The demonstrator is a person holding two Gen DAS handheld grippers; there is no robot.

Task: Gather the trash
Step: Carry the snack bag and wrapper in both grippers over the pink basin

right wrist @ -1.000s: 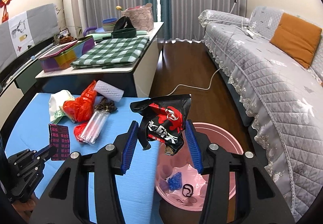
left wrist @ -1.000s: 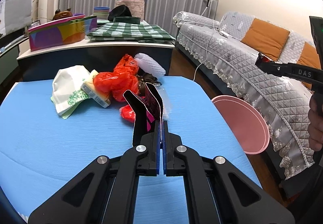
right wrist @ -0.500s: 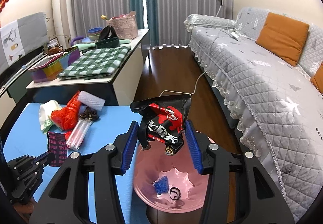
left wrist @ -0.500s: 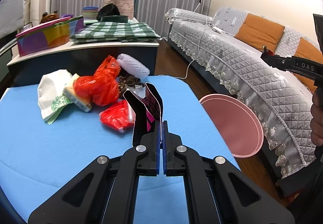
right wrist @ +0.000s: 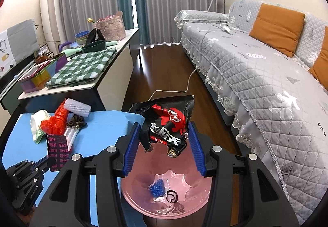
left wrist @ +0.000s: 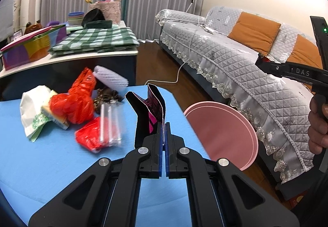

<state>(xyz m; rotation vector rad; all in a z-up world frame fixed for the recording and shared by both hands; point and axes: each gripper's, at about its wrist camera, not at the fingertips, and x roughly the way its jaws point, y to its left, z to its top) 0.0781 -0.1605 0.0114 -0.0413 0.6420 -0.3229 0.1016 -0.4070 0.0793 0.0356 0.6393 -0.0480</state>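
From the left wrist, I see my left gripper clenched on a folded dark pink-printed carton above the blue table. Red bags, a white bag and a clear packet lie left; the pink basin sits right, off the edge.

From the right wrist, my right gripper stands spread apart, the black-red wrapper between its fingers above the basin, which holds a blue scrap and black loop.

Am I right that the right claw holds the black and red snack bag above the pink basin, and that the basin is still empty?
Not quite: the pink basin is not empty. The right wrist view shows a blue scrap and a black loop in its bottom. The rest stands: the right claw has the black and red snack bag above the basin.
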